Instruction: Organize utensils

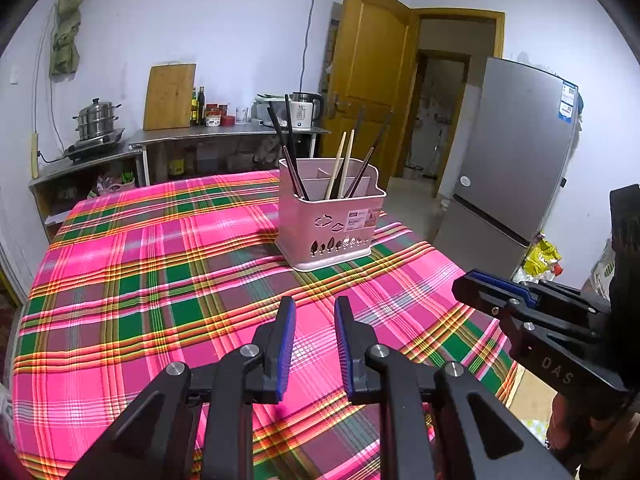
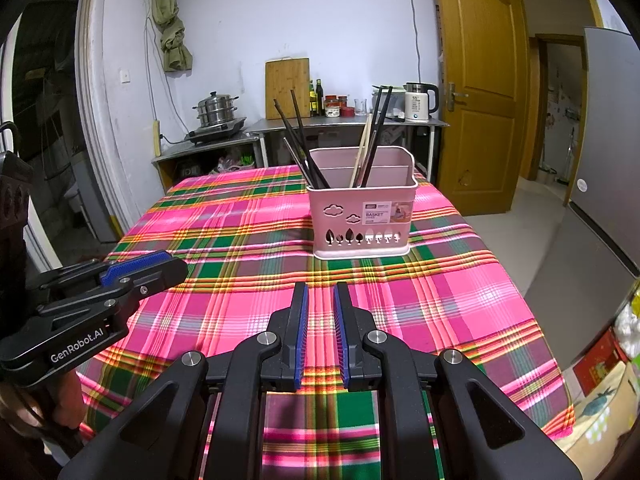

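Note:
A pink utensil basket [image 1: 332, 220] [image 2: 362, 208] stands on the plaid tablecloth [image 1: 160, 272] [image 2: 240, 240], toward the far side. It holds several dark chopsticks [image 1: 290, 152] [image 2: 300, 140] and two pale wooden chopsticks [image 1: 342, 162] [image 2: 362, 152], upright and leaning. My left gripper [image 1: 315, 306] is open and empty, low over the cloth in front of the basket; it also shows at the left of the right wrist view [image 2: 160, 264]. My right gripper [image 2: 321, 292] is open and empty, with a narrow gap; it also shows at the right of the left wrist view [image 1: 472, 284].
A steel counter [image 1: 224, 132] [image 2: 340, 122] with kettle, bottles, cutting board and a steamer pot stands behind the table. A grey fridge [image 1: 516, 152] and a wooden door [image 2: 476, 80] are to the right. The table's right edge drops to the floor.

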Motion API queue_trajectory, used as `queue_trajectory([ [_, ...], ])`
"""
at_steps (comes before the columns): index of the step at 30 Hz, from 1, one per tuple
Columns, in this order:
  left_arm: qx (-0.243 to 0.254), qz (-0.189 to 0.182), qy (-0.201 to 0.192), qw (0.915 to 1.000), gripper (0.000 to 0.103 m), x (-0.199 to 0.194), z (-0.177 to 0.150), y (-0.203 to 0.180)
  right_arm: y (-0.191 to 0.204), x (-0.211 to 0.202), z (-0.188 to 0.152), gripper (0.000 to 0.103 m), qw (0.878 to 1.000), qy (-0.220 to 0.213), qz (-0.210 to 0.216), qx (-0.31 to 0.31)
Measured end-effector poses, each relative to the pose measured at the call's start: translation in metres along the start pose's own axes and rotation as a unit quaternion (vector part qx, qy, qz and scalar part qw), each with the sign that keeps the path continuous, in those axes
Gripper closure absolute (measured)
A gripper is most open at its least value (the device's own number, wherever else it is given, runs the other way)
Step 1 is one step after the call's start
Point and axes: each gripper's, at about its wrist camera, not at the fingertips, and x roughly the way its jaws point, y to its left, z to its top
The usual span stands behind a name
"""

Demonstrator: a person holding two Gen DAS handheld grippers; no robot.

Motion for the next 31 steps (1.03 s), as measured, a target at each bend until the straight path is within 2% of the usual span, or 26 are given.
queue_trajectory([
  [31,0.010,0.006,0.005,0.9999,0.084,0.0020,-0.0022,-0.0041,-0.0007,0.0022,0.0002,0.090,1.000,0.005,-0.002,-0.002],
])
